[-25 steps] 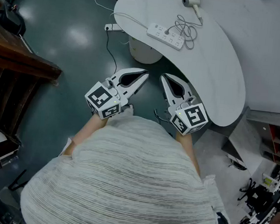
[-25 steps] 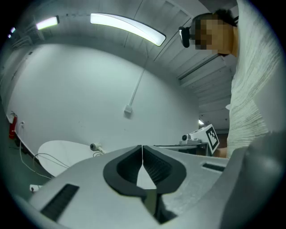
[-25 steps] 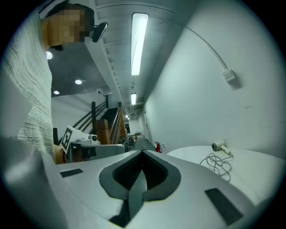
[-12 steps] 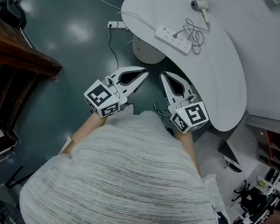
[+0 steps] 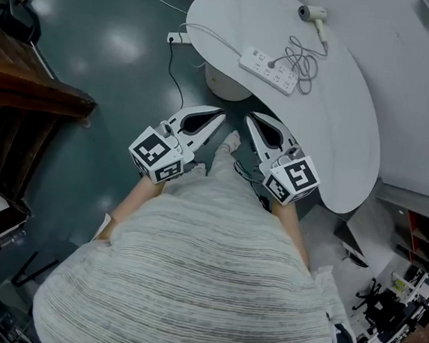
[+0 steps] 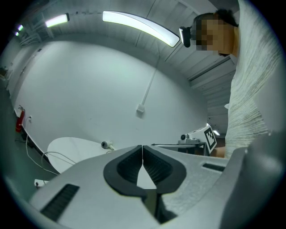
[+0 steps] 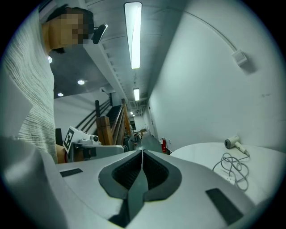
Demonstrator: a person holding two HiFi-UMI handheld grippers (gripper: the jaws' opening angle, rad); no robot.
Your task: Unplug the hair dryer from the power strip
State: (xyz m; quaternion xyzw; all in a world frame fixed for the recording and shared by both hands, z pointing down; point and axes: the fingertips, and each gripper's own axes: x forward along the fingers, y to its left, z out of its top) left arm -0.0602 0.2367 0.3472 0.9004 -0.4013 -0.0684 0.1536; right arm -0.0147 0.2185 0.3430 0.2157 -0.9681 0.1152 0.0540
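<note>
A white hair dryer (image 5: 314,15) lies at the far end of the curved white table (image 5: 339,134); the right gripper view shows the hair dryer (image 7: 234,143) too, and the left gripper view has it small (image 6: 106,144). Its grey cord (image 5: 302,61) coils beside a white power strip (image 5: 269,69), with a plug seated in the strip. My left gripper (image 5: 221,116) and right gripper (image 5: 250,118) hang side by side over the floor, short of the table's near edge. Both are shut with nothing between the jaws.
The power strip's own white cable (image 5: 205,32) runs off the table's left edge to a floor socket (image 5: 177,38). A white round pedestal (image 5: 224,86) stands under the table. A wooden stair rail (image 5: 34,89) lies at left, and shelves with clutter (image 5: 412,231) at right.
The table, strip and dryer have shifted rightward and slightly nearer in the head view as the person steps forward. A shoe has come into view between the grippers. Both stay shut.
</note>
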